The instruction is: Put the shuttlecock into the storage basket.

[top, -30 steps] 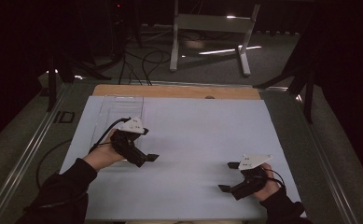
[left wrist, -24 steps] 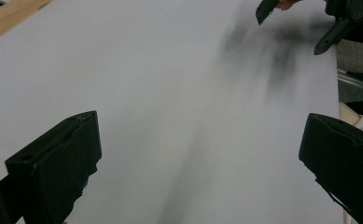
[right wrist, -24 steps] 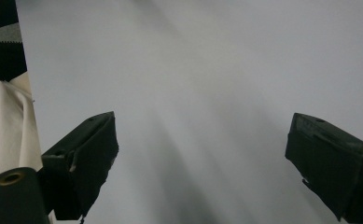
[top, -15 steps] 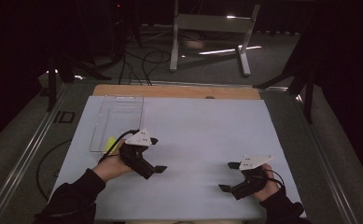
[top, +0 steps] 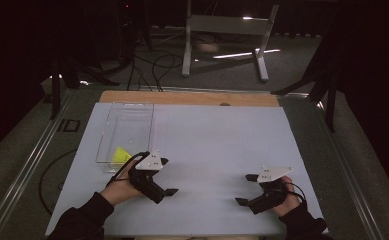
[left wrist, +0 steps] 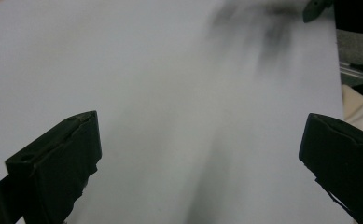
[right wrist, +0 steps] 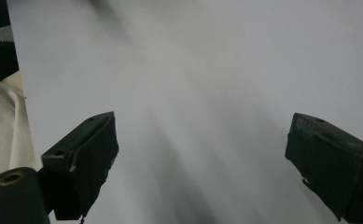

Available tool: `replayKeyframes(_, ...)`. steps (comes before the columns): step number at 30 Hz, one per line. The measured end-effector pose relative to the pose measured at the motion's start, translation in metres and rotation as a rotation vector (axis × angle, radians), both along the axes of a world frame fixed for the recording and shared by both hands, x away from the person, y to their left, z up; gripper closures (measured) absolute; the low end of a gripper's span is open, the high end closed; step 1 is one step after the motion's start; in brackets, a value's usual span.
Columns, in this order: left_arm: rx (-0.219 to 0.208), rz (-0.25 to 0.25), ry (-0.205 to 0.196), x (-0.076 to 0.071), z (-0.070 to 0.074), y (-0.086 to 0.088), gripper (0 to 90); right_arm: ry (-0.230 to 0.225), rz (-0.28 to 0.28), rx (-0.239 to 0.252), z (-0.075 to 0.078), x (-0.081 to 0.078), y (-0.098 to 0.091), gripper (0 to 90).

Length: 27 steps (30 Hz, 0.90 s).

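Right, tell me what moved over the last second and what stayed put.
The left gripper pulled back from beside the clear tray toward the near edge of the table, jaws open and empty throughout. That uncovered the yellow piece in the tray's near end. The right gripper stayed open at the near right, and the tray did not shift.

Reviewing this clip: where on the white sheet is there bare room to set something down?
Bare: the stretch between the left gripper and right gripper, and the sheet's far right beyond them. Crowded: the left edge, where the clear tray holds a yellow piece beside the left gripper.
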<state>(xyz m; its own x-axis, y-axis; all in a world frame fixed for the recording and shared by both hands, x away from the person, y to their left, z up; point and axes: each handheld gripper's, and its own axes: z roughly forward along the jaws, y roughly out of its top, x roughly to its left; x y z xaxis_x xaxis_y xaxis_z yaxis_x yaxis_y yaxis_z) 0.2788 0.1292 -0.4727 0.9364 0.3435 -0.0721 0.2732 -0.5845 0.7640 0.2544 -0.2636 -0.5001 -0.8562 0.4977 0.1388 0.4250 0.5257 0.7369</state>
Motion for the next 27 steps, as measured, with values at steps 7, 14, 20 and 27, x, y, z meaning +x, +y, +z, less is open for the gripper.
replayKeyframes(7, 0.006, 0.015, 0.022, -0.011, -0.013, 0.014, 0.2, -0.009, -0.022, 0.005, 0.001, -0.003, -0.005, 9.2)
replayKeyframes(14, 0.008, 0.055, 0.054, -0.02, -0.024, 0.029, 0.2, 0.002, -0.036, 0.006, -0.002, -0.004, -0.008, 9.2)
replayKeyframes(20, 0.009, 0.087, 0.079, -0.026, -0.031, 0.041, 0.2, 0.001, -0.038, 0.003, -0.003, -0.005, -0.008, 9.2)
replayKeyframes(27, -0.023, 0.16, 0.113, -0.032, -0.041, 0.059, 0.3, 0.006, -0.044, 0.016, -0.002, -0.006, -0.008, 9.2)
